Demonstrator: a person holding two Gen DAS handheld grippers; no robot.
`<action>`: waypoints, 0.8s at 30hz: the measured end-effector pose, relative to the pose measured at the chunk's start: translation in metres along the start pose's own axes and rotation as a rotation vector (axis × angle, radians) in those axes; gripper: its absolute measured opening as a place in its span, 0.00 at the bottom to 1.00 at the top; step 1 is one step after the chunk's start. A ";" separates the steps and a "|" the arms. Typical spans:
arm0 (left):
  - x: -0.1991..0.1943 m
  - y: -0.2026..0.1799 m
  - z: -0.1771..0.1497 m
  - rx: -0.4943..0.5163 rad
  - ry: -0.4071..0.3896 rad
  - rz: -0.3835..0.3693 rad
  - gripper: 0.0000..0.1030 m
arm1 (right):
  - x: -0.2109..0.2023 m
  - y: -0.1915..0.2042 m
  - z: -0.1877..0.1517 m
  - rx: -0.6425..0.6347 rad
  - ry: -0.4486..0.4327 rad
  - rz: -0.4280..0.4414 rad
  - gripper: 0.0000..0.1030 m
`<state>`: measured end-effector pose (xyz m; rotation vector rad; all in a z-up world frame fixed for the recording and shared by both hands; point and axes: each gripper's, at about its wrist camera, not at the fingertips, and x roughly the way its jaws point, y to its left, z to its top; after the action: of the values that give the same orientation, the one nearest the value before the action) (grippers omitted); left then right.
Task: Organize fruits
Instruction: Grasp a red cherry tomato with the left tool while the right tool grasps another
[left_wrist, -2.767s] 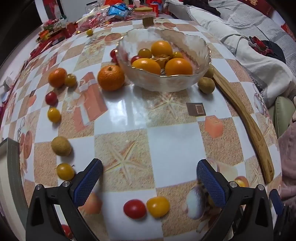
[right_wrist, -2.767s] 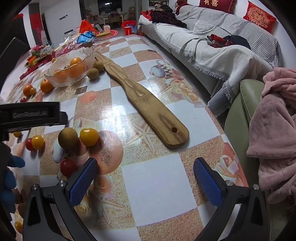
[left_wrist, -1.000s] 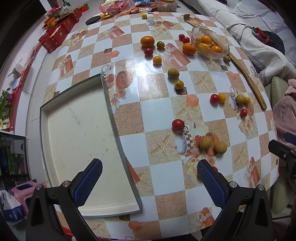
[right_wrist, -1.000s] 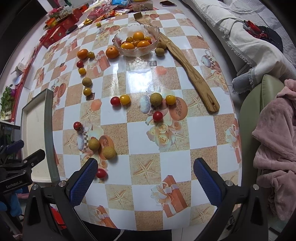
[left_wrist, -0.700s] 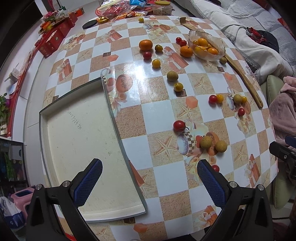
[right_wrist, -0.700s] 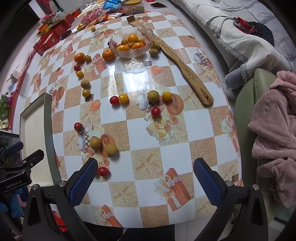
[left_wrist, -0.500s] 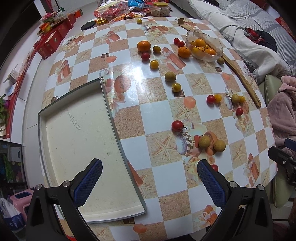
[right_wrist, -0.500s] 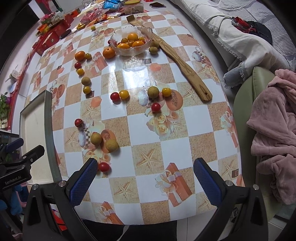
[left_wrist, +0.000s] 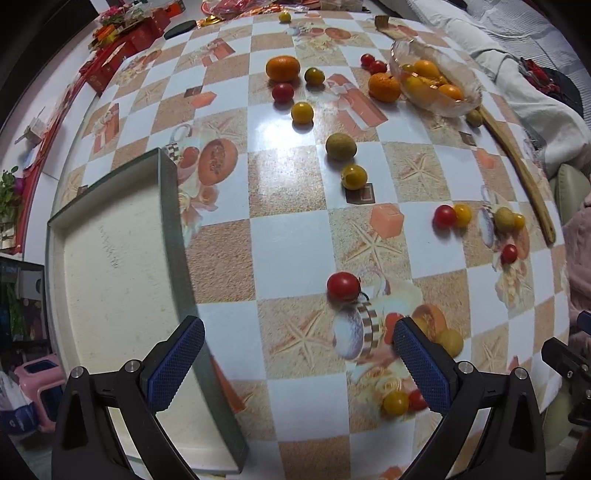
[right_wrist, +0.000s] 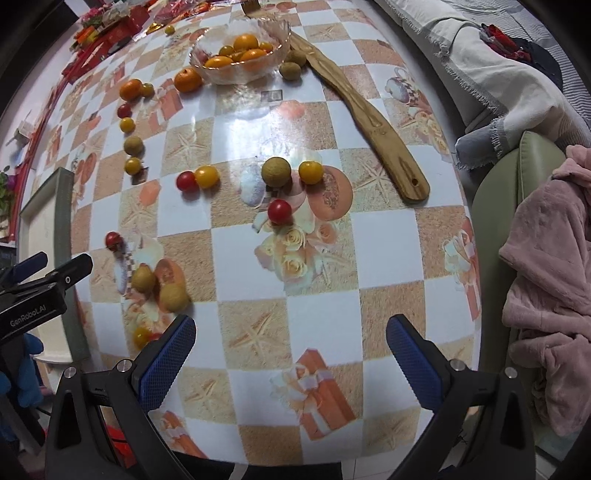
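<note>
Fruits (left_wrist: 342, 286) lie scattered over the table (left_wrist: 295, 236); few fill the bowl (left_wrist: 436, 79). You carry both hand-held grippers (left_wrist: 295, 362) (right_wrist: 290, 354) released, empty, ready to pick.

Wooden paddle (right_wrist: 373, 122), pink blanket (right_wrist: 546, 266), sofa (right_wrist: 517, 66).

A grey striped sofa draped with white blankets (right_wrist: 498, 70) is seen beyond the glossy checkered bench (right_wrist: 384, 236). A pink fleece blanket (right_wrist: 550, 258) is heaped beside the bench, over a green cushion (right_wrist: 495, 192).

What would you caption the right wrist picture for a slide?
Open right hand-held gripper above a patterned table scattered with small fruits, a glass bowl of oranges and a wooden paddle behind.
</note>
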<state>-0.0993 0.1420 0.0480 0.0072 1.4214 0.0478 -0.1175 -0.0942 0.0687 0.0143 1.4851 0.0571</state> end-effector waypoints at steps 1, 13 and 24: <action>0.006 -0.001 0.002 -0.005 0.006 0.003 1.00 | 0.006 -0.001 0.004 -0.004 0.003 0.001 1.00; 0.042 -0.009 0.014 -0.024 0.011 0.050 0.97 | 0.052 -0.002 0.049 -0.012 -0.023 0.023 0.96; 0.045 -0.024 0.014 -0.001 0.010 0.048 0.60 | 0.064 0.014 0.064 -0.047 -0.035 0.000 0.50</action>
<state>-0.0782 0.1196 0.0048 0.0400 1.4309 0.0884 -0.0483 -0.0753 0.0117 -0.0223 1.4483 0.0915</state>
